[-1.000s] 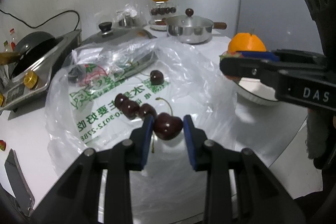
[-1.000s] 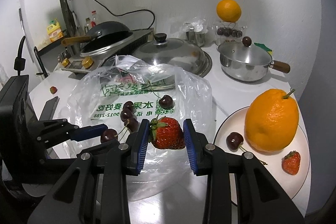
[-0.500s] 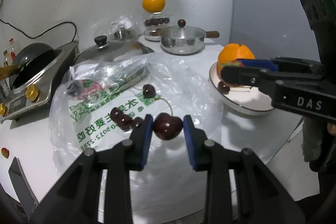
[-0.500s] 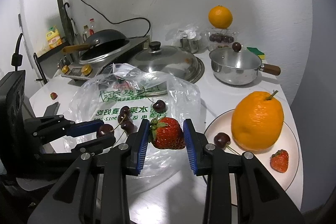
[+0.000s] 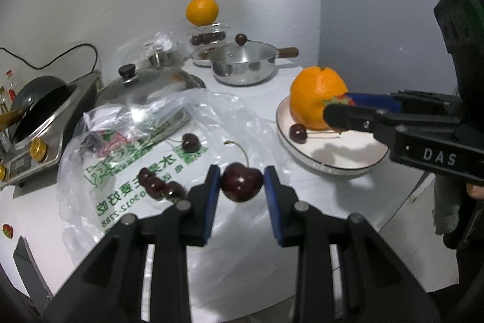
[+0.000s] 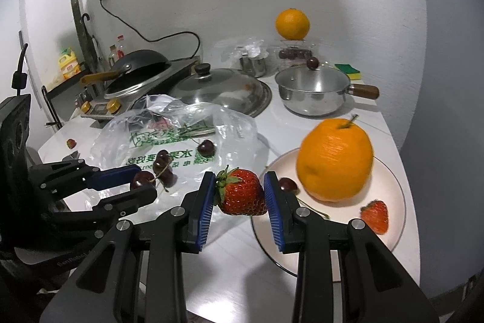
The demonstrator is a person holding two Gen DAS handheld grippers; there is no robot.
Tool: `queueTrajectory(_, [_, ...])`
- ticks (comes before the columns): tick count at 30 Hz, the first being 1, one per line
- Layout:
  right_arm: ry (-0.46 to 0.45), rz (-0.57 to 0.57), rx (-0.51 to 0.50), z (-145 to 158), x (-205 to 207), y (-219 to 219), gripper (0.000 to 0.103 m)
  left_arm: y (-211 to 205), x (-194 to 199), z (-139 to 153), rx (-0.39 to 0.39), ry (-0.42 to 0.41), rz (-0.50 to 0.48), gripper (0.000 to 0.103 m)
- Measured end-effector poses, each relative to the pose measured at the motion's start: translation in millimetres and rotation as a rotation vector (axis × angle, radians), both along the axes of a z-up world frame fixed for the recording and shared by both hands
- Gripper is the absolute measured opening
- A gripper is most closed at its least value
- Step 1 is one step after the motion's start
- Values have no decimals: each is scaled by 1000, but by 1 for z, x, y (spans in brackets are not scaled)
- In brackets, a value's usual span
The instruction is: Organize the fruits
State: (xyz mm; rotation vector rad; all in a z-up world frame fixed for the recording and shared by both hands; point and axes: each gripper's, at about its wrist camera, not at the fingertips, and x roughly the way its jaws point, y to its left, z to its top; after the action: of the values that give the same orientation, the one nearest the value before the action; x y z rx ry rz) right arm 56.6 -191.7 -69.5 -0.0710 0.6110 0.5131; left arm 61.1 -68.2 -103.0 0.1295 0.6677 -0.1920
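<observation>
1. Left wrist view: left hand-held gripper (image 5: pixel 242 182) nearly closed, blue pads pinching a dark cherry (image 5: pixel 241 182), stem up, carried above the plastic bag (image 5: pixel 145 159).
2. Right hand-held gripper (image 6: pixel 240 196) likewise nearly closed, clamped on a strawberry (image 6: pixel 240 196) just beside the near-left rim of the plate (image 6: pixel 396 220).
3. Step in hand, as I judge it: mid-transfer, both fruits on their way from bag to plate.
4. Plate already holds a big orange (image 6: pixel 334 159), one cherry (image 6: pixel 287 185) and one strawberry (image 6: pixel 375 215); more cherries (image 6: pixel 161 164) lie on the bag, so the job looks far from done.
5. Next move calls for carrying each fruit over the rim, lowering to a bare patch, then opening the jaws.
6. Open room: bare plate at the front and between orange and strawberry; back half is taken by the orange.
7. Edges: plate sits near the tabletop (image 6: pixel 363 111) right edge; a rolling cherry could go off.
8. Both grippers converge on one plate, so they probably need to go one at a time.
</observation>
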Motion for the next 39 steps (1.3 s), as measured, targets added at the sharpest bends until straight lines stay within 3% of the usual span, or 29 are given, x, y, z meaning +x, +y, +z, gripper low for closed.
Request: queueTrajectory(39, [57, -105, 34, -25, 17, -91, 35, -85, 37, -10, 28, 43, -108, 31])
